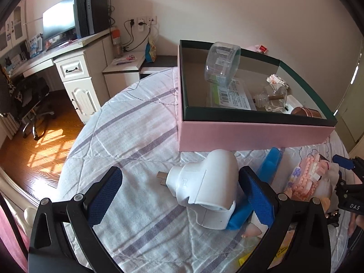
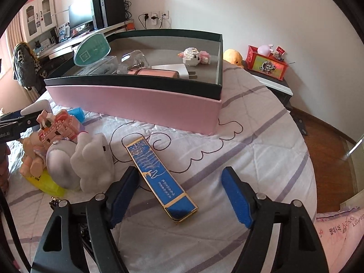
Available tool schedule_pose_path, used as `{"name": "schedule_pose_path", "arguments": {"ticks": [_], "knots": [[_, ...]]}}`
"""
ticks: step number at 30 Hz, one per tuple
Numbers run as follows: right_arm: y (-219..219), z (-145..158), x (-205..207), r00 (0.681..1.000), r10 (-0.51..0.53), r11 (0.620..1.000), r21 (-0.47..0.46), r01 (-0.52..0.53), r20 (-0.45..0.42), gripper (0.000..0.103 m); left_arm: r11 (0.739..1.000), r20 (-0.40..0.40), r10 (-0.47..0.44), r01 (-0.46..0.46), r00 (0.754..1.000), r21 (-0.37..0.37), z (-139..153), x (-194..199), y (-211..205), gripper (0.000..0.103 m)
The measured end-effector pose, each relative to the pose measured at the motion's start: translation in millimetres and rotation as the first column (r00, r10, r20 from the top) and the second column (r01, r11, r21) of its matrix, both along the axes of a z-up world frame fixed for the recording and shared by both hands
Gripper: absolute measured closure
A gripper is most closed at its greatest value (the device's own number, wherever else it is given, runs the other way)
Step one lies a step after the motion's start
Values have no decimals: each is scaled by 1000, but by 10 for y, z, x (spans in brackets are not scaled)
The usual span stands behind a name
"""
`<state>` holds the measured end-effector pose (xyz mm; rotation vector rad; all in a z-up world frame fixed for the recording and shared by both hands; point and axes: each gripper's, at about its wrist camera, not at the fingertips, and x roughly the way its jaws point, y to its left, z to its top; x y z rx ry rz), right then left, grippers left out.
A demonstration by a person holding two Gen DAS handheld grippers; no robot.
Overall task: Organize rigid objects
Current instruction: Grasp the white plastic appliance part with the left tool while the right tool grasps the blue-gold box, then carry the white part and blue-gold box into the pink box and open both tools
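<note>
Blue-and-gold flat rectangular case (image 2: 159, 179), hard, glossy: it lies on the quilt between the pads of your right gripper (image 2: 179, 195), whose jaws stand apart and touch nothing. Its long axis runs diagonally, near end low and to the right, far end up and to the left toward the box, so the jaws straddle it at a slant; a small roll of the wrist would probably square them to its narrow sides.

White moulded plastic plug adapter (image 1: 204, 182), two metal prongs pointing left: it rests between the pads of your left gripper (image 1: 179, 193), jaws wide, the right pad just beside its body but not clearly pressing. A blue plastic piece (image 1: 269, 166) lies under and behind it.

Pink cardboard box with dark green rim (image 1: 250, 132): open, beyond both grippers, already holding a clear plastic tub (image 1: 223, 63), a glass bottle (image 1: 273, 97), a copper-coloured cylinder (image 1: 306, 111) and a small brick figure (image 2: 193, 56).

Pink brick-built model (image 2: 59, 127) and white plush toy (image 2: 91, 163): heaped between the two grippers, left of the case.

White quilt with lilac stripes (image 2: 250, 141): soft, creased, a bed. Around it are a wooden floor (image 1: 34, 150), a white desk with monitor (image 1: 59, 20), and a pale wall.
</note>
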<state>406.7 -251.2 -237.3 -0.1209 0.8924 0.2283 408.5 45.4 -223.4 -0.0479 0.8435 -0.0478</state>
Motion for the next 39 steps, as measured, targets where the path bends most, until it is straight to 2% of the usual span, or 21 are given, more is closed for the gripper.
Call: {"name": "schedule_pose_path", "arguments": {"ticks": [2,4,5,6,7,8,10,13,14,18,24,29,34,39], "knots": [[12,-6,-1,1000,-2,1000,-2,2,1,27,999,-34,23,-24,999,-34,-25,60,23,0],[14,-12,3,1000,-4,1000,0,4,-1,27,998,-56,-4,0,998,-69,-70,101,-23,0],[20,-10,1,1000,-6,1000,-1,6,1,28,997,-54,-23,19,998,-76,-84,90,-52,4],[28,-9,19,1000,-1,1000,-3,1,2,33,996,-46,-35,31,998,-84,-77,66,-61,9],[44,-3,14,1000,10,1000,-1,-10,7,37,995,-41,-48,44,998,-91,-64,42,-61,24],[61,5,-1,1000,22,1000,1,-22,11,45,996,-45,-51,48,998,-74,-69,25,-74,28],[73,9,-5,999,44,999,9,-44,13,57,998,-26,-51,50,998,-31,-80,-30,-99,28],[102,20,-28,998,59,998,8,-59,18,72,999,-4,-50,50,999,-9,-40,-126,-97,28],[112,24,-40,998,66,998,12,-66,20,81,999,11,-39,39,999,1,-20,-173,-87,28],[108,50,-132,997,61,998,27,-62,38,82,998,64,-7,3,998,64,84,-366,-81,28],[29,200,-385,995,17,994,105,-28,98,82,994,162,17,-35,987,108,362,-774,-119,29],[45,427,-744,984,-27,986,166,-3,179,82,996,231,10,-30,973,81,638,-1162,-240,29],[241,799,-1263,946,-53,973,229,-23,319,82,999,324,-20,6,946,42,1023,-1595,-473,29],[505,1168,-1692,906,-34,973,221,-67,422,82,999,414,-31,10,910,51,1359,-2003,-652,29]]}}
